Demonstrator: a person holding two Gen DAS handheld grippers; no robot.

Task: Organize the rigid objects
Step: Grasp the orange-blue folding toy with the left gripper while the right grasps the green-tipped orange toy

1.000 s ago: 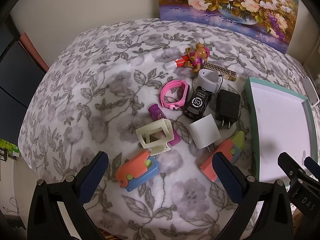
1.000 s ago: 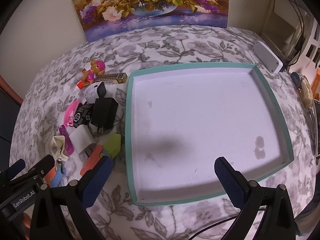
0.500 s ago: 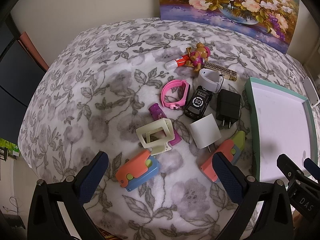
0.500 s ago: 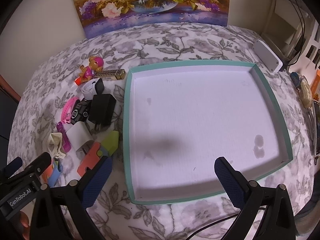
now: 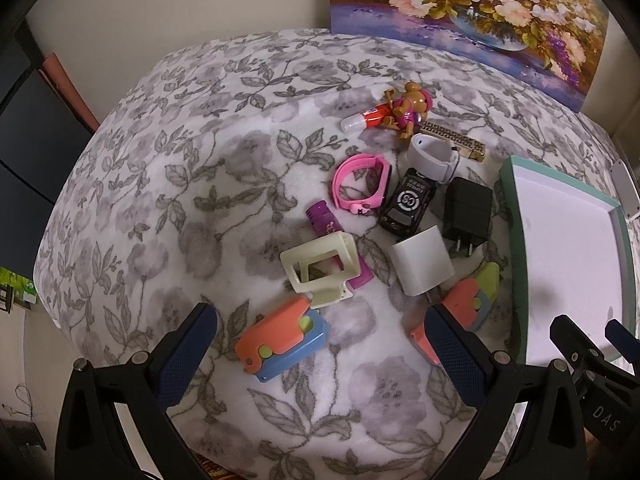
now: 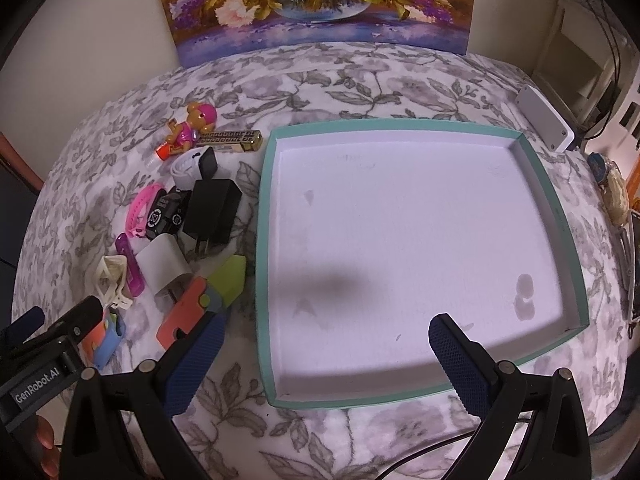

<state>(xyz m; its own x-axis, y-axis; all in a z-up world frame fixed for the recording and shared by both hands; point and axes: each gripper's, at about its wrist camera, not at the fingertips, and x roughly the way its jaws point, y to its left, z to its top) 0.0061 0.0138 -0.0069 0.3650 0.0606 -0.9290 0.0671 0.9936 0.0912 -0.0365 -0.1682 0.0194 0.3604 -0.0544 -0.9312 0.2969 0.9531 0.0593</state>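
Fingers: left gripper and right gripper both spread, empty | Items: orange-and-blue plastic block among clutter on floral bedspread beside empty teal-rimmed white tray | Step: first pick pending; next, lower and close on one item.

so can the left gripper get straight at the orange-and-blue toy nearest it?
Probably yes. The left gripper is open and the orange-and-blue toy lies flat between its fingers' line, nothing on top; the cream frame just behind may touch it.

a floral blanket covered the bed; on it lay a teal tray, black charger, white charger and pink band.
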